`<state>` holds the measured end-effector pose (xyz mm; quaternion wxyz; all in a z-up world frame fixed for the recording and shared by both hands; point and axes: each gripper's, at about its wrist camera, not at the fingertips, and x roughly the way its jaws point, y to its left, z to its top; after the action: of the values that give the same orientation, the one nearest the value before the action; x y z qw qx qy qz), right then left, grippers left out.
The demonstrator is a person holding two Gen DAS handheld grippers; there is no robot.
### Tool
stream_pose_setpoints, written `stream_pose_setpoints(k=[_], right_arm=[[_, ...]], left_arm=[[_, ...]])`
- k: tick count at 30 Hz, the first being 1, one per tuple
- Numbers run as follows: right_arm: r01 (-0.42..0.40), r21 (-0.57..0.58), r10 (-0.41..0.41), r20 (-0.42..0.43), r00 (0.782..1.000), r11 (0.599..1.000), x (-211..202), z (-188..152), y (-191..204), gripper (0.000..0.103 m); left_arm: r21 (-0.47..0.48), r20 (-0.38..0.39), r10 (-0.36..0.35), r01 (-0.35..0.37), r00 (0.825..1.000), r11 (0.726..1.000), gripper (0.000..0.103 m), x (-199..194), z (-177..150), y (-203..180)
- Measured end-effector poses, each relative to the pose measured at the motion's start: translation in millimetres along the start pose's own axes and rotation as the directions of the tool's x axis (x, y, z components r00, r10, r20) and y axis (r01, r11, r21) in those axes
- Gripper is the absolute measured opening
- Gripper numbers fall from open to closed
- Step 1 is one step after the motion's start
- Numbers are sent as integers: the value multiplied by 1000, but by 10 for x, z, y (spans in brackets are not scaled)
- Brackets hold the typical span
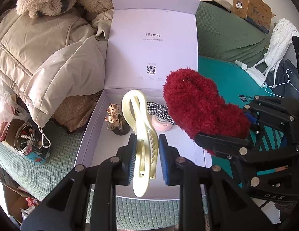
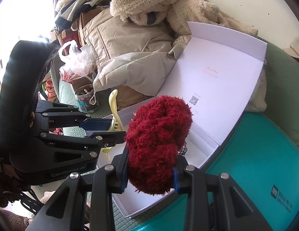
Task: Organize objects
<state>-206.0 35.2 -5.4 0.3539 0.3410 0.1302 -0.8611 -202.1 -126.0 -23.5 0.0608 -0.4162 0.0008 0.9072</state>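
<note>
Both views are bright with daylight. In the right wrist view a window (image 2: pixel 24 5) at the upper left is blown out to white, and the white box lid (image 2: pixel 220 73) is washed so pale that its print barely reads. Shadows are soft. Fisheye bending curves straight edges, and dark vignette fills the corners. Focus is fairly sharp in the centre and softens towards the edges.

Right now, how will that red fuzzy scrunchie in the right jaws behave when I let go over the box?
The red fuzzy scrunchie bulges around the jaws, so probably soft and squashy. Its bulky pile suggests it is light; it should flop into the white box rather than roll.
</note>
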Motion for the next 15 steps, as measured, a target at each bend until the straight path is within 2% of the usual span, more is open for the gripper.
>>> stream_pose_setpoints(k=[8, 15], right_arm=[[-22, 25, 23, -37, 999, 999, 237, -27, -61, 34], [-27, 26, 29, -75, 997, 999, 494, -66, -62, 34]], left_arm=[[-14, -53, -5, 4, 999, 1000, 21, 322, 17, 118], [-24, -92, 20, -22, 996, 999, 21, 603, -35, 265]])
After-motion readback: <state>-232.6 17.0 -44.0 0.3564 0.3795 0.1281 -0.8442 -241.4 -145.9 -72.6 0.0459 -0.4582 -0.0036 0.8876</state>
